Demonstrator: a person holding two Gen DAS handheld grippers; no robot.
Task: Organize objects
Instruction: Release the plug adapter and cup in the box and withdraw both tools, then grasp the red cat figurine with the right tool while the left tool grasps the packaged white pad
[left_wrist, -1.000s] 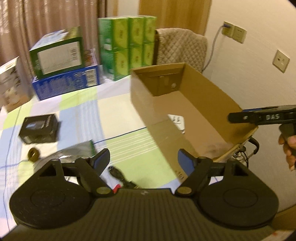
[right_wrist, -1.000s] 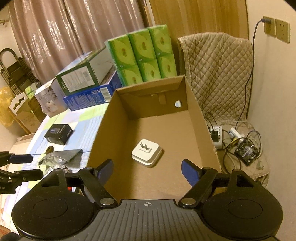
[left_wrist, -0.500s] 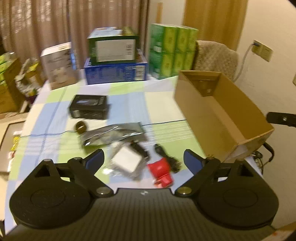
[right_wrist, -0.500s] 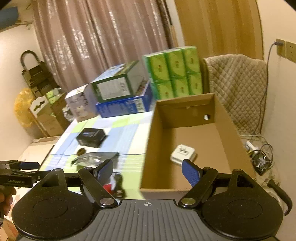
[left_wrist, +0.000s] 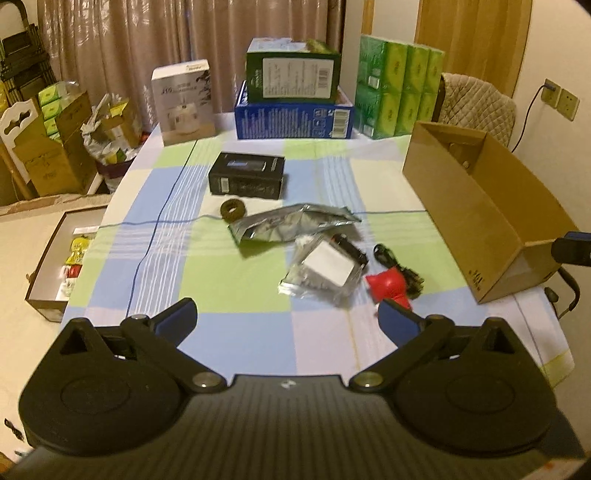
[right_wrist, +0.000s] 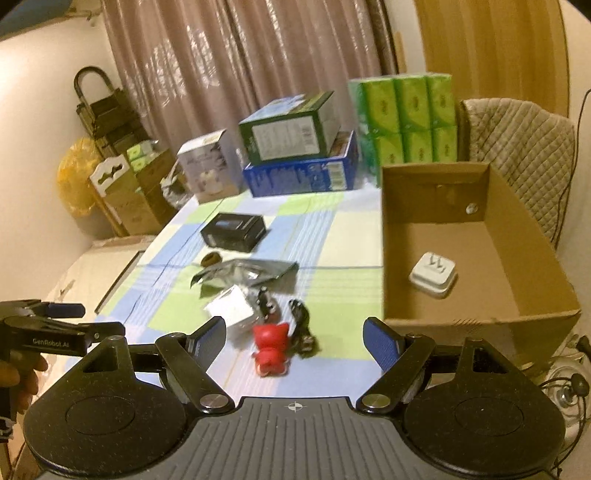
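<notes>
One charger (right_wrist: 433, 275) lies in the carton (right_wrist: 532, 258) at the right edge of the surface (left_wrist: 236, 332); the rest waits outside it: a black box (left_wrist: 246, 176), a foil bag (left_wrist: 291, 223), a clear packet (left_wrist: 321, 267), a red toy (right_wrist: 270, 347), a cable (right_wrist: 301, 325) and a small ring (left_wrist: 233, 209). Both tools hover short of the pile, so the step looks like choosing the next item. Left hand-held gripper (left_wrist: 287, 317) is opening with nothing between its jaws; right hand-held gripper (right_wrist: 294, 334) stands apart, empty. Next comes a reach down, probably onto the nearby toy.
</notes>
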